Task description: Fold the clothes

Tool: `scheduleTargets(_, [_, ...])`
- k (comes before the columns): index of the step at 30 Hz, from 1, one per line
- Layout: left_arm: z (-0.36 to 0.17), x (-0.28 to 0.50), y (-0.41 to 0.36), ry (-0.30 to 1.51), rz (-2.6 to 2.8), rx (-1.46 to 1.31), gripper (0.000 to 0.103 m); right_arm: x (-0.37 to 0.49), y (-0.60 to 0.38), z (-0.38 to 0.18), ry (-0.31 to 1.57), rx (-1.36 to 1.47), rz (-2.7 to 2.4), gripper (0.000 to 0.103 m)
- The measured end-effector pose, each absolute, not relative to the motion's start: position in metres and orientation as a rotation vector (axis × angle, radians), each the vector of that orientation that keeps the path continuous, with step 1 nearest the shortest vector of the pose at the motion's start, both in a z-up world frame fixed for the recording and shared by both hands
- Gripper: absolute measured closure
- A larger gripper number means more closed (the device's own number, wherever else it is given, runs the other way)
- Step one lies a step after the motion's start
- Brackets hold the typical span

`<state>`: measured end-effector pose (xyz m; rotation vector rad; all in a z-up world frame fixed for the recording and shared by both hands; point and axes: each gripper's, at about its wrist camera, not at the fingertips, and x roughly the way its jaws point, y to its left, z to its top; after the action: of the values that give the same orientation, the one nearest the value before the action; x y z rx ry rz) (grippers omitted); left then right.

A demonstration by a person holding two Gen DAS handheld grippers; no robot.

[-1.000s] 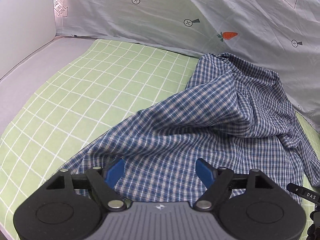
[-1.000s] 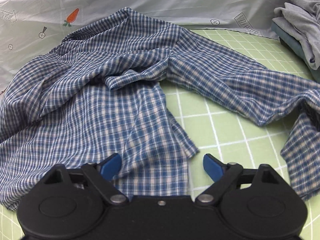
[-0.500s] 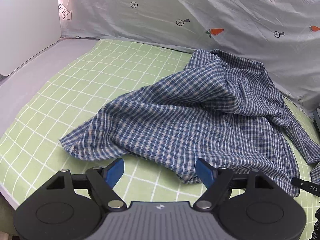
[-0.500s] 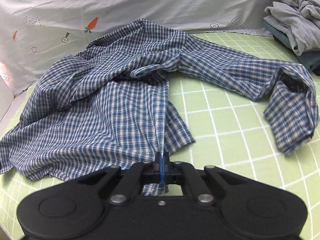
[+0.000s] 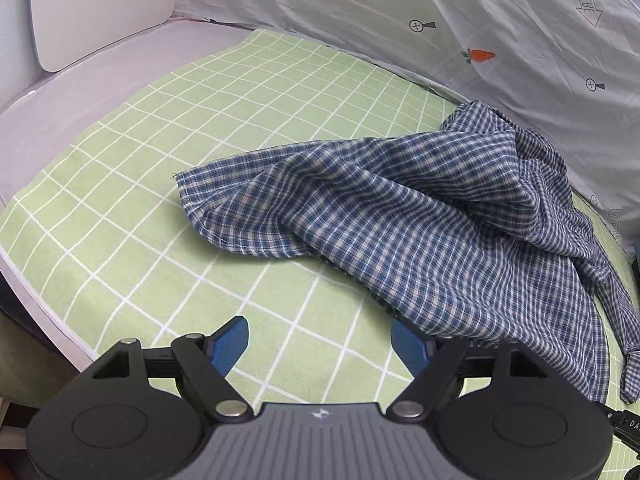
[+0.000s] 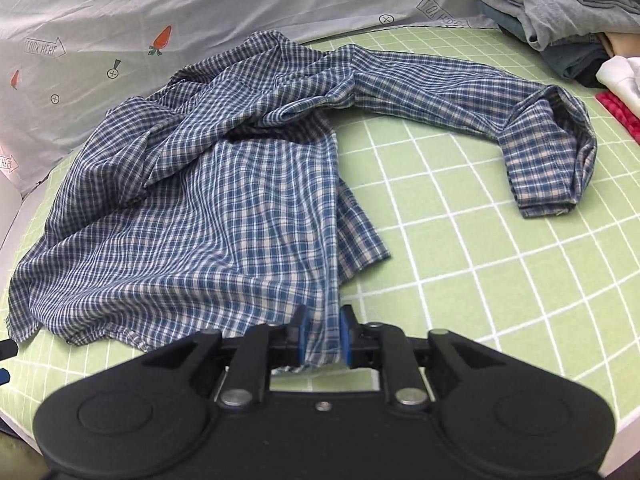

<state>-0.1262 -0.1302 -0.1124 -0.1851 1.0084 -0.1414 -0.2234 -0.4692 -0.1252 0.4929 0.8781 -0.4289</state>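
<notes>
Pinching the hem of the shirt [image 6: 224, 216] between its blue pads, the right gripper [image 6: 323, 340] held the cloth taut; the left gripper [image 5: 320, 340] hovered with fingers spread wide, empty, over the green mat [image 5: 224, 92]; the shirt lay rumpled there, one sleeve [image 6: 532, 120] stretched toward stacked clothes [image 6: 560, 4].

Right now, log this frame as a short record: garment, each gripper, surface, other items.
garment: blue plaid shirt, crumpled, unfolded, one sleeve stretched out toward the clothes pile
left gripper: open, empty, over the bare mat beside the shirt
right gripper: shut on the shirt's hem
surface: green grid mat
other: pile of folded clothes, far edge
</notes>
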Motion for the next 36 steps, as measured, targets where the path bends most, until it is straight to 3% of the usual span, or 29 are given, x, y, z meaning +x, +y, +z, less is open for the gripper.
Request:
scheduleTargets(2, [-0.116,-0.114,-0.126,1.010,-0.145,-0.188,0.024,-0.215,-0.464,-0.130,0.891,0.499,-0.439,0.080])
scheduleTargets(3, [-0.118,-0.106,-0.124,1.014,-0.148,-0.192,0.024,-0.212,-0.463,-0.132,0.898,0.504,-0.440,0.088])
scheduleTargets(4, [-0.119,-0.098,-0.122,1.020,-0.150,-0.195,0.024,-0.209,-0.463,-0.134,0.905,0.509,-0.441,0.103])
scheduleTargets(8, [-0.119,-0.067,-0.116,1.026,-0.153,-0.206,0.024,-0.209,-0.457,-0.103,0.822,0.514,-0.433,0.103])
scheduleTargets(10, [-0.115,-0.053,-0.112,1.012,-0.149,-0.210,0.024,-0.235,-0.463,-0.060,0.613,0.600,-0.450,0.103])
scheduleTargets(12, [-0.115,-0.041,-0.106,1.006,-0.139,-0.212,0.024,-0.258,-0.482,-0.035,0.527,0.666,-0.582,0.103])
scheduleTargets(14, [-0.115,-0.028,-0.100,1.001,-0.128,-0.214,0.024,-0.259,-0.493,-0.042,0.622,0.504,-0.725,0.103])
scheduleTargets(16, [-0.120,-0.017,-0.098,1.018,-0.122,-0.216,0.024,-0.248,-0.501,-0.070,0.835,0.338,-0.826,0.103])
scheduleTargets(18, [-0.123,-0.009,-0.099,1.031,-0.127,-0.202,0.024,-0.249,-0.505,-0.089,0.897,0.361,-0.858,0.101])
scheduleTargets(20, [-0.124,-0.004,-0.101,1.035,-0.145,-0.182,0.024,-0.247,-0.498,-0.093,0.863,0.417,-0.870,0.089])
scheduleTargets(21, [-0.125,-0.002,-0.103,1.035,-0.164,-0.169,0.024,-0.244,-0.493,-0.094,0.852,0.426,-0.877,0.064])
scheduleTargets(22, [-0.126,0.000,-0.106,1.038,-0.182,-0.154,0.024,-0.240,-0.487,-0.096,0.843,0.433,-0.884,0.048])
scheduleTargets(24, [-0.130,0.005,-0.116,1.054,-0.217,-0.121,0.024,-0.223,-0.477,-0.102,0.873,0.392,-0.875,0.046])
scheduleTargets(28, [-0.137,0.013,-0.140,1.076,-0.310,-0.045,0.024,-0.189,-0.465,-0.108,0.922,0.298,-0.834,0.025])
scheduleTargets(32, [-0.149,0.015,-0.165,1.107,-0.369,0.057,0.025,-0.172,-0.470,-0.116,0.967,0.255,-0.874,0.022])
scheduleTargets(34, [-0.150,0.011,-0.172,1.086,-0.373,0.096,0.033,-0.172,-0.474,-0.116,0.958,0.288,-0.892,0.022])
scheduleTargets(36, [-0.149,0.009,-0.174,1.070,-0.359,0.121,0.063,-0.176,-0.477,-0.114,0.949,0.304,-0.889,0.022])
